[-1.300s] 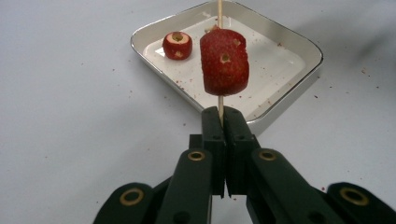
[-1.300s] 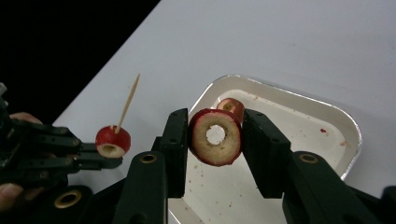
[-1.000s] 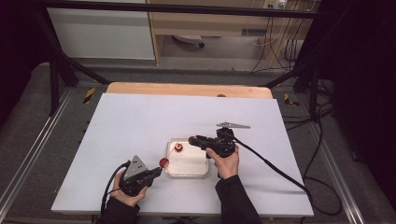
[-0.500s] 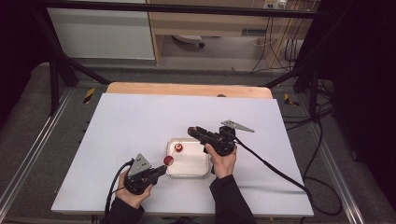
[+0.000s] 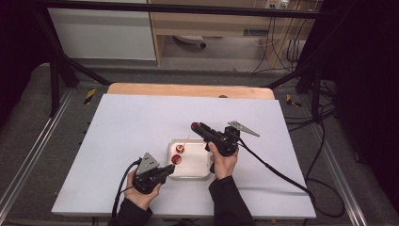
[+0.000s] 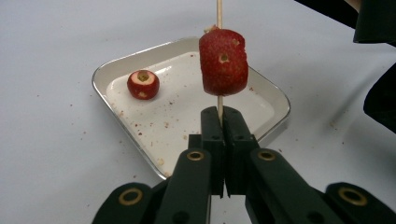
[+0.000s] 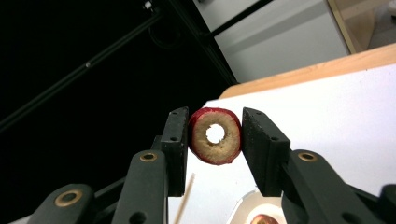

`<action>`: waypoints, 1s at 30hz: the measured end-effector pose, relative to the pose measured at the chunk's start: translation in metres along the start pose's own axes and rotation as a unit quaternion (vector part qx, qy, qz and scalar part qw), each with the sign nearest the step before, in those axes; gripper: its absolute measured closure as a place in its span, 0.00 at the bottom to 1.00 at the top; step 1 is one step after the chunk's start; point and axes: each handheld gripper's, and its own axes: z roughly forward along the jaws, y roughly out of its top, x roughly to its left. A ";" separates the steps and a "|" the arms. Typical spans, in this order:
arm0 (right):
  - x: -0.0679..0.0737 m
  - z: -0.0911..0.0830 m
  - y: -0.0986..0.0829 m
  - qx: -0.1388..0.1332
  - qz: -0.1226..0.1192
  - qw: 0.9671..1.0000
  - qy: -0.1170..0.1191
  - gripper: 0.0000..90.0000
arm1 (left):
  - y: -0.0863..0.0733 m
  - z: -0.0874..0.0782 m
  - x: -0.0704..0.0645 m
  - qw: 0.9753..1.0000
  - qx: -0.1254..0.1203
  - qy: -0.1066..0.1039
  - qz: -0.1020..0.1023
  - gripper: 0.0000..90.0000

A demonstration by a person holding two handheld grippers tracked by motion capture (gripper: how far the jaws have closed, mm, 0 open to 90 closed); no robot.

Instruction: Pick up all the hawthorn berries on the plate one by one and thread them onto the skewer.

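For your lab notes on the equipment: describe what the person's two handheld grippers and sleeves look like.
Both the left gripper and the right gripper are black, each with two flat jaws on arms fixed by brass-coloured ringed pivots. Each carries a grey three-cornered plate on top and trails a black cable. The person wears dark long sleeves.

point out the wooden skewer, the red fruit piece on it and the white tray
thin wooden skewer [image 6: 218, 11], left gripper view, bare stick above fruit
red fruit piece [image 6: 223, 61], left gripper view, its speckled side
white square tray [image 6: 269, 97], left gripper view, right rim
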 end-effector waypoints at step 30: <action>0.001 0.003 -0.005 -0.038 0.016 0.999 0.011 0.70 | 0.008 0.011 -0.007 0.999 -0.026 -0.001 -0.022 0.99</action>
